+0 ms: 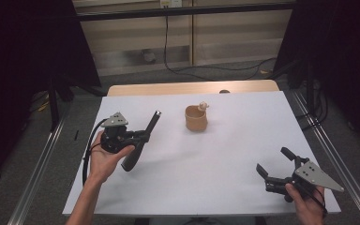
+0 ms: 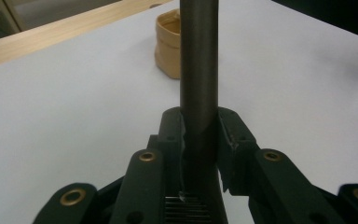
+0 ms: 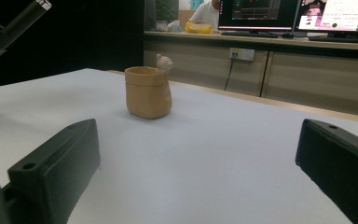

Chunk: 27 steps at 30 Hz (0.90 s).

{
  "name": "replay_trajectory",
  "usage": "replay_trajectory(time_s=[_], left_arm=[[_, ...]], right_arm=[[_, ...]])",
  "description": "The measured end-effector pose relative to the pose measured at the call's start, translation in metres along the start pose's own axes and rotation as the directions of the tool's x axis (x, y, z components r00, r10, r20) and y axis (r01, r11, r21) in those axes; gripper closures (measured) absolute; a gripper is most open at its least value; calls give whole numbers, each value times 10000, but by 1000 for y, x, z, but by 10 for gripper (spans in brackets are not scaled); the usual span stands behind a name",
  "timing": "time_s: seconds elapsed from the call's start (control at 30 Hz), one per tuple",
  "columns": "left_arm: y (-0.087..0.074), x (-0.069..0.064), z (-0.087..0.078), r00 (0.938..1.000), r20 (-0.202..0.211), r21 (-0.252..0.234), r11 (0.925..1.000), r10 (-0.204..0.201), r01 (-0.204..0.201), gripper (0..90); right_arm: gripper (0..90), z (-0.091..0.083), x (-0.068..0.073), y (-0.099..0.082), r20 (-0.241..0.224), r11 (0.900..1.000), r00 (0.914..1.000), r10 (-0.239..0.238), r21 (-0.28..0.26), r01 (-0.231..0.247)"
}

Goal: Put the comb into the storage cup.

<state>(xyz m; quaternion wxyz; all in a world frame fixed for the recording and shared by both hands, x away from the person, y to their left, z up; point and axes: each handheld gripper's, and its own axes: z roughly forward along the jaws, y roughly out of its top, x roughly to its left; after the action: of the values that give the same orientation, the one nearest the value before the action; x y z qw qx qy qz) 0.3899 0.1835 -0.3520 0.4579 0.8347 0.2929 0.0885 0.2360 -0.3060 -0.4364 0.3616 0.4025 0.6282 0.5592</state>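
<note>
From the high view, a white sheet-covered table (image 1: 201, 159) with a pale wooden far edge carries a small tan cup-shaped container (image 1: 196, 118) with a little pale figure on its rim, standing toward the far middle. The person's left hand (image 1: 104, 159) comes in from the bottom left, forearm angled up and inward, palm wrapped under the left gripper (image 1: 144, 136), whose grey three-cornered plate faces up. Its jaws are clamped on a dark, long cylindrical tool with a fatter black handle end and a silvery tip (image 1: 142, 140); the tool slants from near the hand up and right, tip toward the container but well apart from it. At the bottom right corner the right hand (image 1: 307, 201) holds the right gripper (image 1: 274, 161) low over the table, jaws spread wide and pointing up and left.

In the left gripper view, the two black jaws press against both sides of the dark cylinder (image 2: 198, 70), which rises straight up the middle, partly covering the tan container (image 2: 168, 46) beyond it.

In the right gripper view, the black jaws stand far apart at either bottom corner with nothing between them. The tan container (image 3: 148, 92) stands upright on the white surface ahead, and the tool's silvery tip (image 3: 41, 5) shows at top left.
</note>
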Motion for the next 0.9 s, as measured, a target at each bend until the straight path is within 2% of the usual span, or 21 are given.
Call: replay_trajectory(time_s=[0.17, 0.27, 0.33, 0.43, 0.57, 0.63, 0.7, 0.9], left_arm=[[5, -10, 5, 9989, 316, 91, 9994, 339, -343, 732], [7, -15, 8, 9981, 512, 145, 9993, 350, -358, 732], [9, -19, 9, 9959, 715, 223, 9982, 548, -565, 732], [11, -25, 13, 9921, 1069, 239, 9973, 663, -692, 732], [16, -32, 18, 9884, 1344, 344, 9965, 712, -764, 732], [18, -35, 20, 9825, 1640, 697, 9924, 888, -1014, 732], [19, -40, 21, 9823, 1634, 743, 9917, 918, -1051, 732], [24, -50, 29, 9685, 2145, 1009, 9834, 1266, -1508, 732]], right_arm=[[0, 3, 2, 0, -228, 9999, 9997, 105, 103, -103], [0, 6, 5, 1, -232, 9996, 9996, 175, 207, -170], [0, 8, 8, 2, -297, 9994, 9993, 217, 281, -208], [0, 10, 11, 4, -498, 9988, 9980, 386, 327, -370], [1, 12, 15, 8, -812, 9978, 9948, 622, 285, -600], [8, 12, 18, 12, -912, 9982, 9941, 595, 159, -582], [6, 12, 22, 15, -1109, 9983, 9921, 589, 99, -582], [10, 16, 26, 17, -1475, 9985, 9880, 448, 385, -396]])
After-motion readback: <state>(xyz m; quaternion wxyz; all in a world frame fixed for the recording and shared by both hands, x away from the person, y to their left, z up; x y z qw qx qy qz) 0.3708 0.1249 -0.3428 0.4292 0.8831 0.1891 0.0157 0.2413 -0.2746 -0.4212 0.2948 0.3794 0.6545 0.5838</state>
